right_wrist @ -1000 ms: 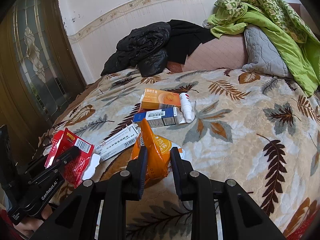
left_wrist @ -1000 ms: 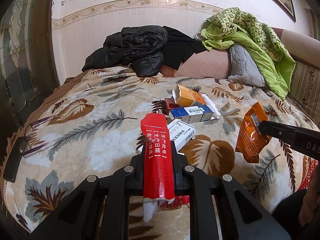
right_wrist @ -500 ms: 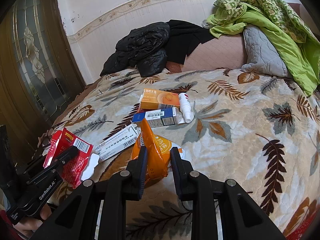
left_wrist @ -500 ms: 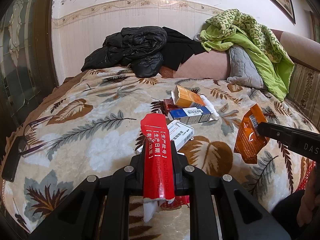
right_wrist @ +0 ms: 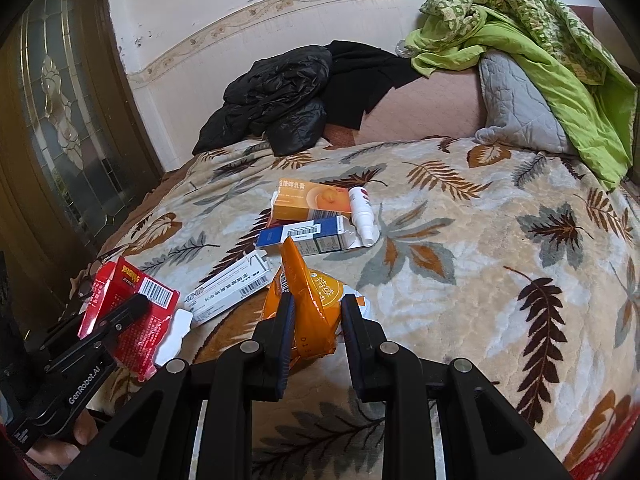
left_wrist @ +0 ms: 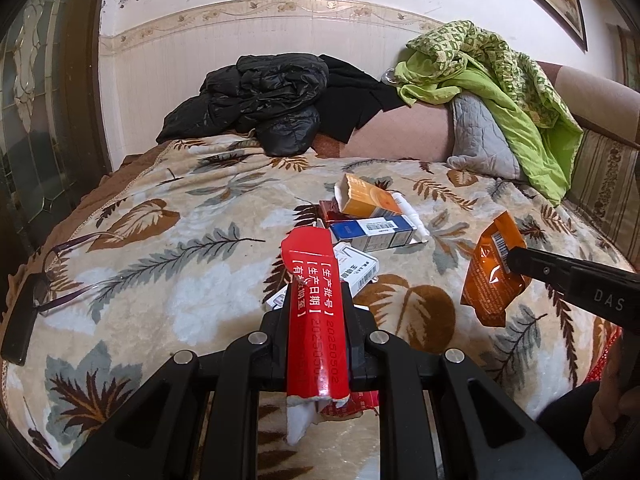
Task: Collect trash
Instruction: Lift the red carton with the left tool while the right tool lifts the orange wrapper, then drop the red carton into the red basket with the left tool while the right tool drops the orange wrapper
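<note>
My left gripper is shut on a red wrapper, held above the bed; it also shows in the right wrist view. My right gripper is shut on an orange packet, seen at the right of the left wrist view. On the leaf-patterned blanket lie a white box, a blue and white box, an orange box and a small white bottle.
A black jacket, a green quilt and a grey pillow lie at the bed's far side. Glasses and a dark phone lie at the left edge. A glazed door stands at the left.
Both grippers have drawn back slightly from the boxes, each with its wrapper still held. Nothing on the bed has moved.
</note>
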`<action>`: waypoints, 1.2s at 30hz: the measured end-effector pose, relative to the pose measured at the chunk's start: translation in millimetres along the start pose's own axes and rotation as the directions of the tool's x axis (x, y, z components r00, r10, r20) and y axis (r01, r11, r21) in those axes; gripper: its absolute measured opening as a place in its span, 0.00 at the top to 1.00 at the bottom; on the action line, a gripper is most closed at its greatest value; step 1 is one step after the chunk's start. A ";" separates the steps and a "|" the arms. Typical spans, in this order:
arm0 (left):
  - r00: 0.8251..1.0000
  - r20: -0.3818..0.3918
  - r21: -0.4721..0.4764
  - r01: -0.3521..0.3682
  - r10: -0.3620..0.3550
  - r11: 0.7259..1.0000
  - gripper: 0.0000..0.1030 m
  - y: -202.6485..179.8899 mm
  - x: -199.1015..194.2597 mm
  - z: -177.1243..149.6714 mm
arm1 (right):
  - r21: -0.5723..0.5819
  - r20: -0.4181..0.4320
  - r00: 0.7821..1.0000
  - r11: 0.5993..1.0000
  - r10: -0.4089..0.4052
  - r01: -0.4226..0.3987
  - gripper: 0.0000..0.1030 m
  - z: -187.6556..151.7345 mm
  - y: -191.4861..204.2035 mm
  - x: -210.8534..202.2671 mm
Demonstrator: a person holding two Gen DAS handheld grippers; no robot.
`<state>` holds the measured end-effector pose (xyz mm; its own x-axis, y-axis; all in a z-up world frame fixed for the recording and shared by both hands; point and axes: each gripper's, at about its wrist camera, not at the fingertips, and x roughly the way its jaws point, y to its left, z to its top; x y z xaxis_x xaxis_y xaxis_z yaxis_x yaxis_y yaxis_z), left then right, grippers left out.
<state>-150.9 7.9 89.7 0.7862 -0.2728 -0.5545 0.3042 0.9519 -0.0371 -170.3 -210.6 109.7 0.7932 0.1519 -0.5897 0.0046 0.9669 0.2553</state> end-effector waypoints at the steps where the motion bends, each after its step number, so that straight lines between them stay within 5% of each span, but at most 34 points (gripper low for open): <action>1: 1.000 -0.002 -0.002 0.005 -0.005 1.000 0.84 0.0 -0.7 0.4 | 0.009 -0.001 1.000 1.000 0.002 -0.002 0.75 -0.1 -0.5 -1.3; 23: 0.994 -0.037 -0.055 0.103 -0.105 0.993 0.84 -3.8 -13.0 7.4 | 0.069 0.017 0.999 0.997 0.037 -0.039 0.75 -1.1 1.7 -38.0; 36: 0.981 -0.038 0.009 0.191 -0.190 0.982 0.84 -40.0 -24.8 16.1 | 0.144 0.046 0.999 0.990 -0.008 0.001 0.75 -6.9 -30.3 -69.4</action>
<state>-173.9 -25.7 118.3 0.6931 -0.4436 -0.5682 0.4537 0.8809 -0.1344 -229.7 -249.1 137.6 0.8205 0.1347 -0.5556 0.0928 0.9276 0.3619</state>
